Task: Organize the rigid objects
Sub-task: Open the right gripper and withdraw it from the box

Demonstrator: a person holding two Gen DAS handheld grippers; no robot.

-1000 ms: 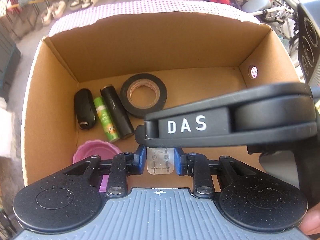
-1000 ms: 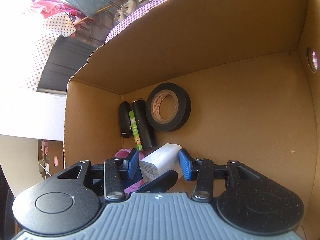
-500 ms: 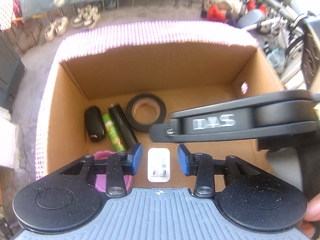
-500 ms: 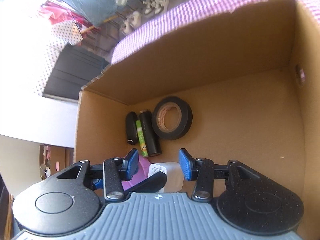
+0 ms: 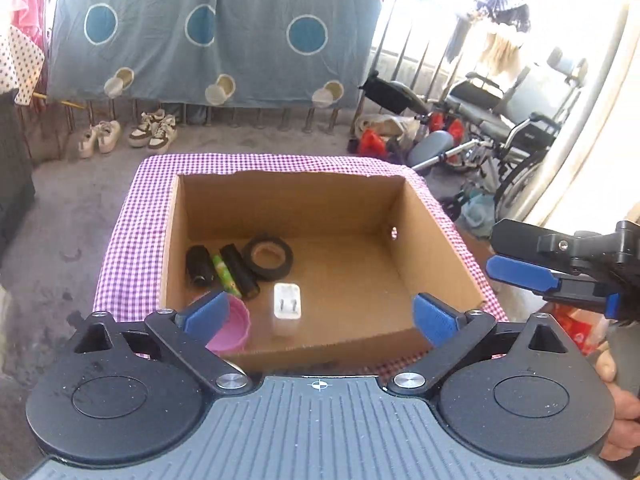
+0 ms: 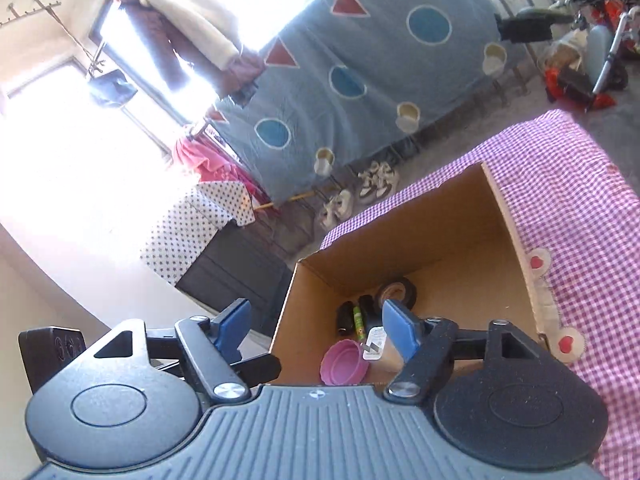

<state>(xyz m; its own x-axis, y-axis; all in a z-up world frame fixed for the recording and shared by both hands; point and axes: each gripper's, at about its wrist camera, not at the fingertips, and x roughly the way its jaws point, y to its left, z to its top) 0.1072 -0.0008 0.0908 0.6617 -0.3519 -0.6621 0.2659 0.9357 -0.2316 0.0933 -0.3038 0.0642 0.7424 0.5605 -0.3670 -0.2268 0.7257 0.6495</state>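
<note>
My left gripper stands released, its blue pads spread wide with nothing between them; the jaws have just been opening. My right gripper is likewise released and empty, its jaws also just opening; from the left wrist it shows at the far right, off to the side of the cardboard box.

The white charger lies flat on the box floor, prongs up, directly ahead of my left gripper and below it, clear of both pads. I judge it has been set down there on purpose, as the newest item in a row.

Left of the charger, under my left pad, sits the pink lid, against the near wall. Beyond it, ranged side by side and touching or nearly so: a black oval item, a green tube, a black cylinder and the black tape roll, which lies flat. The items are packed into the left portion, leaving the right part of the floor bare; I read that as deliberate, keeping room for further pieces.

The box stands on a checked cloth. From the right wrist the same items are seen between and beyond the pads, the view tilted.

Judgement: placement of the charger is complete; both tools are free to fetch the next object. None is visible within reach in these views.
</note>
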